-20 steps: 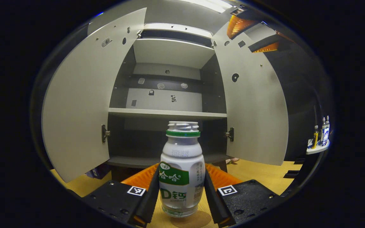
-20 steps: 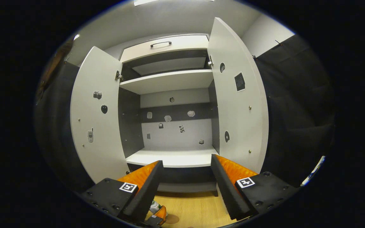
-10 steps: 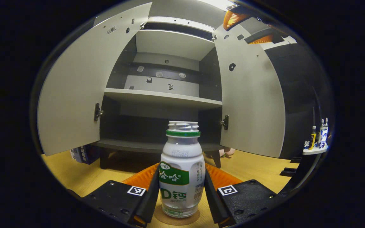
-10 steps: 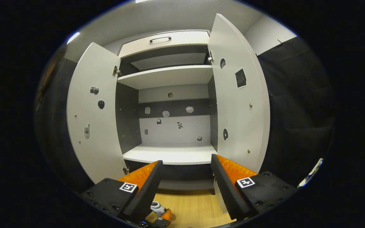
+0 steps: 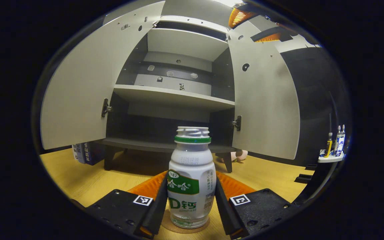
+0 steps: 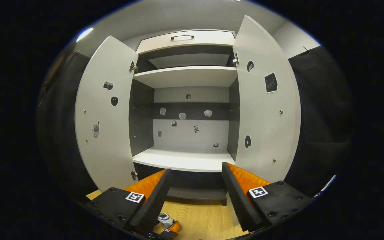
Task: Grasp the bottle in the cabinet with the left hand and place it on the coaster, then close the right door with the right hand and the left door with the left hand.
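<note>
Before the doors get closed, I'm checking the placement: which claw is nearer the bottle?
Left. The left claw grips the bottle; the right claw hangs open above it.

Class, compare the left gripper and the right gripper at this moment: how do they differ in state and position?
The left gripper is shut on the white plastic bottle with the green label, low at the round brown coaster; the right gripper is open and holds nothing. The left gripper sits near the wooden tabletop, the right gripper higher, level with the white cabinet shelf. Both face the open cabinet.
</note>
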`<state>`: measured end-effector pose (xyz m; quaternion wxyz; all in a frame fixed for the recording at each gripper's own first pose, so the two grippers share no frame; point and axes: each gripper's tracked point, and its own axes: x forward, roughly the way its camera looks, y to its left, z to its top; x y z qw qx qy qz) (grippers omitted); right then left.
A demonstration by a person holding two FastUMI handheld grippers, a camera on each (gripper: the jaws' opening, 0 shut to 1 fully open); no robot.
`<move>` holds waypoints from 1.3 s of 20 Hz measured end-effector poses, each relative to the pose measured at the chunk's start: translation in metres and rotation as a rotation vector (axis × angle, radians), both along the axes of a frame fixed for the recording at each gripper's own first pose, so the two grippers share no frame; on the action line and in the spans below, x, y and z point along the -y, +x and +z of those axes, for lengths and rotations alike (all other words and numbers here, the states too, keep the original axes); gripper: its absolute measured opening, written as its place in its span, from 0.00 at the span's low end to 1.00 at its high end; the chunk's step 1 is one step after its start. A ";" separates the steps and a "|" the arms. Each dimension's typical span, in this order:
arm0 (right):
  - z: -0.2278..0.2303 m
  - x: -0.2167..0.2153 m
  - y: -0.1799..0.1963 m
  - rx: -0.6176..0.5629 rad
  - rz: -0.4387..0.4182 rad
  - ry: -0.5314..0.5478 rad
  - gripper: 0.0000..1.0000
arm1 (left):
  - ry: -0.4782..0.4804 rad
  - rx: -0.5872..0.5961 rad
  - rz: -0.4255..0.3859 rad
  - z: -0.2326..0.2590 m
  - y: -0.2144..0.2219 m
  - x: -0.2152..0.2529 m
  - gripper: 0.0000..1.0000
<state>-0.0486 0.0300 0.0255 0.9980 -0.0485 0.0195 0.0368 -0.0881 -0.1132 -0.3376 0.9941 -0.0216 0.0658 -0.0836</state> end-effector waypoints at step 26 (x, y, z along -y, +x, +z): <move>0.000 0.017 0.004 0.116 0.039 0.014 0.98 | -0.052 0.067 0.104 0.226 0.045 -0.055 0.95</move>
